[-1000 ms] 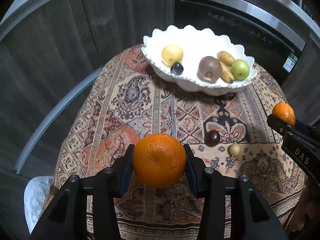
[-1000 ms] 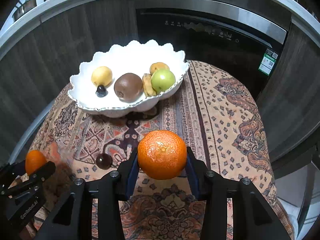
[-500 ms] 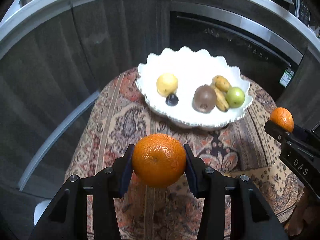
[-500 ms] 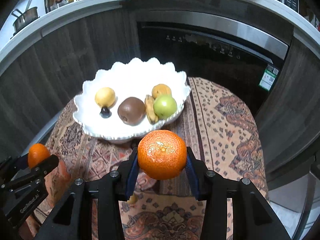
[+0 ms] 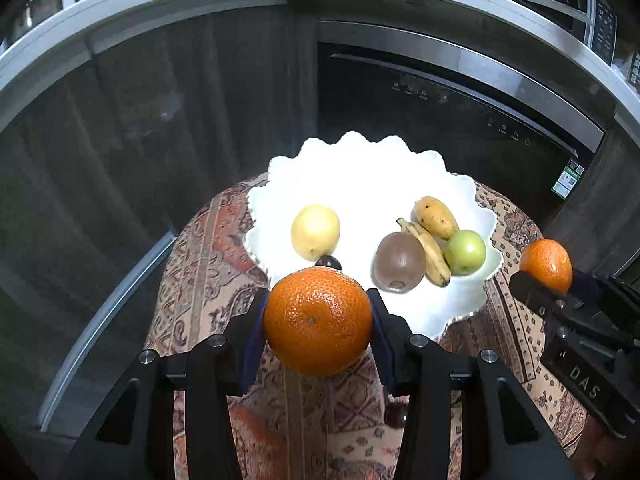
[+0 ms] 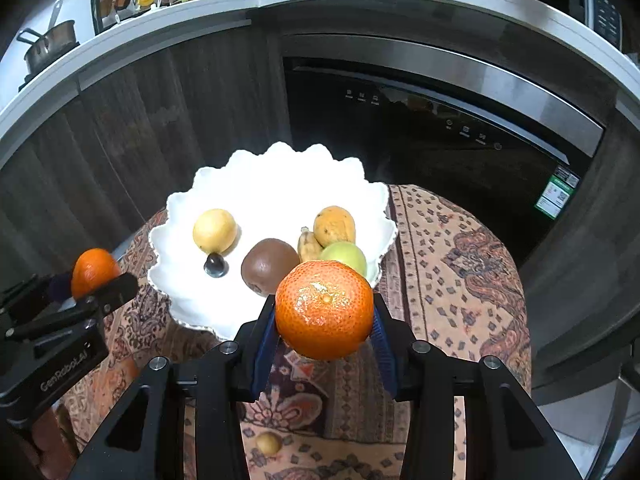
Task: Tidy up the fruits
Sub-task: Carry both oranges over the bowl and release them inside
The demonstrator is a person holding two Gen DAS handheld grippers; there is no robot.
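Left gripper clamped on orange, over near edge of white bowl. In bowl: yellow fruit, dark plum, kiwi, banana, green apple. Right gripper clamped on second orange, near rim. Left on cloth: small dark fruit, small yellow fruit.

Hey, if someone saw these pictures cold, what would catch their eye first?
Two bright oranges: the left tool grips one orange, the right tool another, both held just short of the near rim of the white bowl. The bowl already holds a kiwi, a green apple and a lemon.
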